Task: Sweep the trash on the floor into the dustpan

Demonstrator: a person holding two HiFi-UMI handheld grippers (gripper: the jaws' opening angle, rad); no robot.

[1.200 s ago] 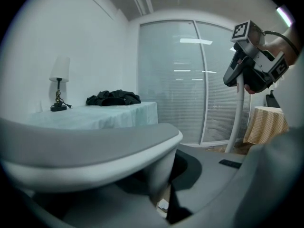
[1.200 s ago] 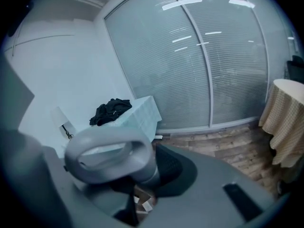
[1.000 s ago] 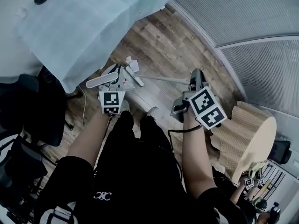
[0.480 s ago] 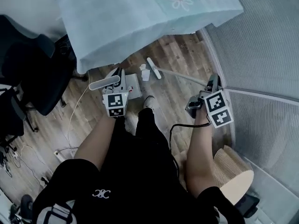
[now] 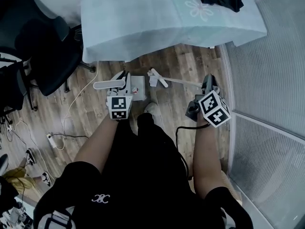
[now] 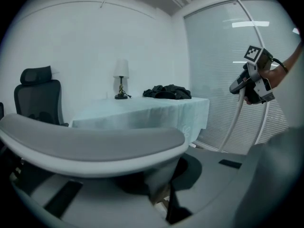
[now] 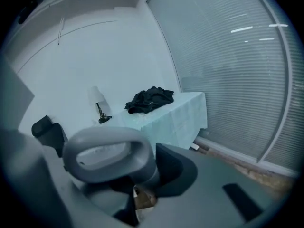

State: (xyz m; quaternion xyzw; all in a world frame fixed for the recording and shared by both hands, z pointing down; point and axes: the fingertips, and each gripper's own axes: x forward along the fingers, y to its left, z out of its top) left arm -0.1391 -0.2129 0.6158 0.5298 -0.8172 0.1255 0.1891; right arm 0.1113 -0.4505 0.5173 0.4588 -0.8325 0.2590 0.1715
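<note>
Before the pale-blue cloth-draped table (image 5: 157, 23), clenches the left gripper (image 5: 125, 80) on the grey plastic dustpan (image 5: 138, 86) handle and the right gripper (image 5: 208, 83) on the slim white broom (image 5: 178, 81); white trash (image 5: 153, 79), seemingly paper, just short of the table's edge.

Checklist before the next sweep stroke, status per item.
1. Left gripper shut on the grey dustpan handle: ok.
2. Right gripper shut on the grey looped broom handle: ok.
3. White broom head close beside the grey dustpan tray: ok.
4. Tray lip flat on the wooden floor: cannot tell.
5. White paper scrap by the broom head, not yet in the tray: ok.
</note>
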